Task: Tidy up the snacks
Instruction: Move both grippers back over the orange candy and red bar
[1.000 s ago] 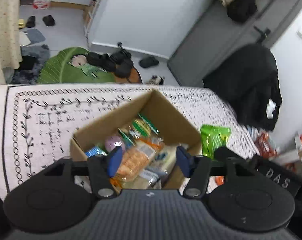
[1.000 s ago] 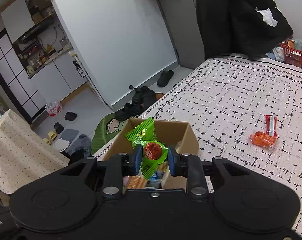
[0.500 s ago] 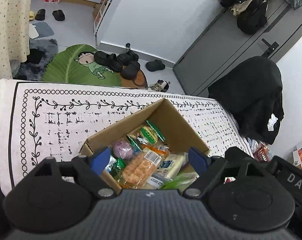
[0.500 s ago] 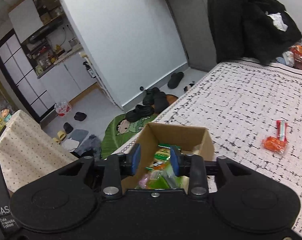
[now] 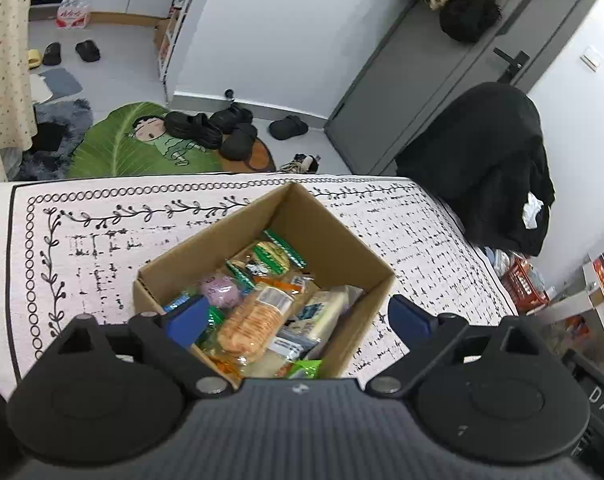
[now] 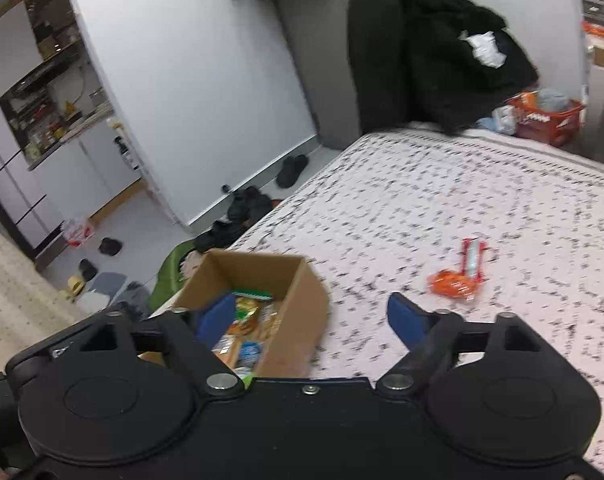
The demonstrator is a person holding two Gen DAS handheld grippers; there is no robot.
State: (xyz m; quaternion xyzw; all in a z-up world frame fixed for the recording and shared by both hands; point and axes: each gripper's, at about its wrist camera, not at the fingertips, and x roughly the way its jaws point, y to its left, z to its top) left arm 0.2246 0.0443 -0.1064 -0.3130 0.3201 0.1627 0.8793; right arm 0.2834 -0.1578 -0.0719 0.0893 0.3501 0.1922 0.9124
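A brown cardboard box (image 5: pixel 334 236) holds several snack packs, among them a cracker pack (image 5: pixel 254 320) and a green pack (image 5: pixel 304 368) at its near edge. The box also shows in the right wrist view (image 6: pixel 302 304). My left gripper (image 5: pixel 298 318) is open and empty just above the box's near side. My right gripper (image 6: pixel 312 320) is open and empty, over the box's right wall. An orange snack pack (image 6: pixel 452 285) and a red and white snack bar (image 6: pixel 473 258) lie on the patterned cloth (image 6: pixel 422 200) to the right.
The table's far edge (image 5: pixel 182 180) drops to a floor with shoes and a green mat (image 5: pixel 118 148). A black coat on a chair (image 5: pixel 490 168) stands at the right. A red basket (image 6: pixel 546 118) sits beyond the far corner.
My right gripper opened and let the green pack fall into the box, then swung right. My left gripper opened wider and drew back a little.
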